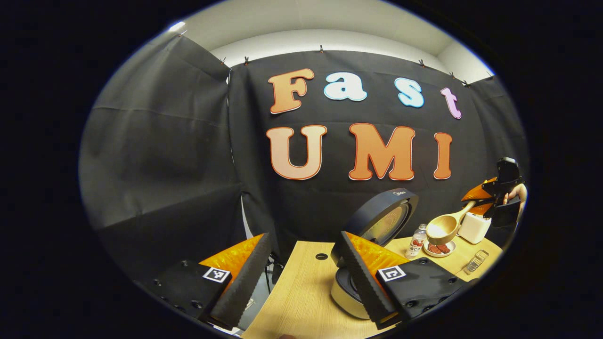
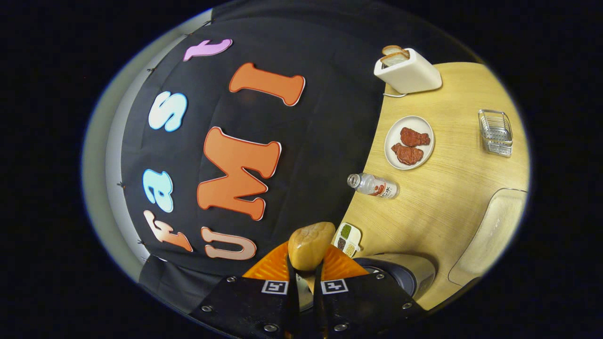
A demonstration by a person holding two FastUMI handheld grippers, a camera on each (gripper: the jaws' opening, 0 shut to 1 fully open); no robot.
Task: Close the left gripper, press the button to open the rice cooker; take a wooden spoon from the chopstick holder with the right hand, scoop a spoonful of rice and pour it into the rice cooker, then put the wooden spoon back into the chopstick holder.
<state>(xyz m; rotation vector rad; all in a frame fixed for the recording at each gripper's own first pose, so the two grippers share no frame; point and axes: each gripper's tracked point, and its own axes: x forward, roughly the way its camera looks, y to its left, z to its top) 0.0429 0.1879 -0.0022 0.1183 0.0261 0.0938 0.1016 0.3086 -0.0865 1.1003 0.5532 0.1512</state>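
Right hand-held gripper (image 2: 305, 278) clamping wooden spoon (image 2: 311, 246), rice cooker (image 1: 377, 221) open

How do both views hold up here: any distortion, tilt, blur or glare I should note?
Left gripper view: strong fisheye bending of the light wooden table, its own fingers soft up close, the dark open rice cooker sharp. Right gripper view: rolled sideways, the table standing on end; the pale wooden spoon slightly soft, no harsh glare.

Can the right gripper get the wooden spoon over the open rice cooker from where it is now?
Probably yes. The right gripper is shut on the wooden spoon, held above the table; the rice cooker has its lid up, and nothing stands between them.
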